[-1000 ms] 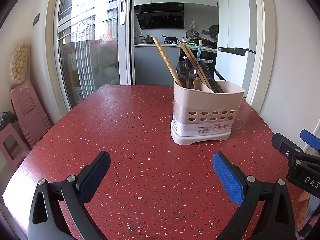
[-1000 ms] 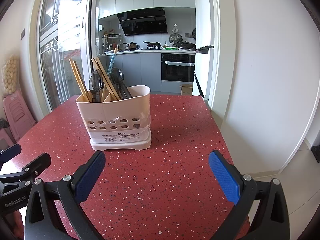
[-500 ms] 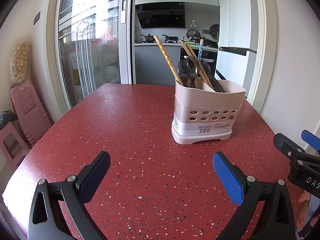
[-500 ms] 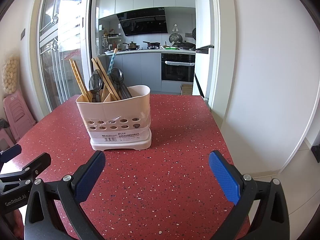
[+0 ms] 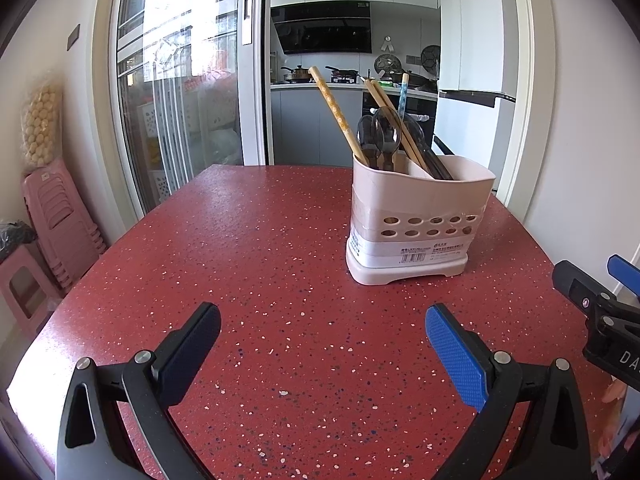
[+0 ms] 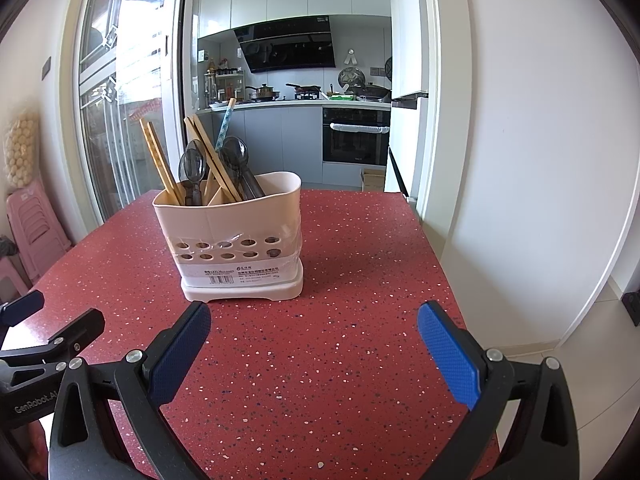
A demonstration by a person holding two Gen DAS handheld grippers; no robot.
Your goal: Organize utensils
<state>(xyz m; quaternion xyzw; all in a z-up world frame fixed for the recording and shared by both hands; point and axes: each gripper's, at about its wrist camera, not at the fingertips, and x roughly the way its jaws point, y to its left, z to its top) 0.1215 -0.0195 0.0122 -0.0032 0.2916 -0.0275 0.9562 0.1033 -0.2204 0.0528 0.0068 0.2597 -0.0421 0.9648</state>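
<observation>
A cream utensil holder (image 5: 416, 224) stands on the red speckled table (image 5: 260, 260); it also shows in the right wrist view (image 6: 236, 240). It holds wooden chopsticks (image 5: 334, 110), dark plastic spoons (image 5: 386, 134) and a blue patterned stick (image 5: 403, 96). My left gripper (image 5: 322, 334) is open and empty, low over the table, in front and left of the holder. My right gripper (image 6: 314, 334) is open and empty, just in front of the holder. Each gripper shows at the edge of the other's view.
The table's right edge (image 6: 452, 292) drops to a tiled floor by a white wall. Pink stacked stools (image 5: 52, 216) stand at the left by a glass sliding door (image 5: 180, 100). A kitchen (image 6: 320, 92) lies behind the table.
The left wrist view has shifted slightly, so the holder sits a little lower and closer. The right gripper and the utensils have not moved.
</observation>
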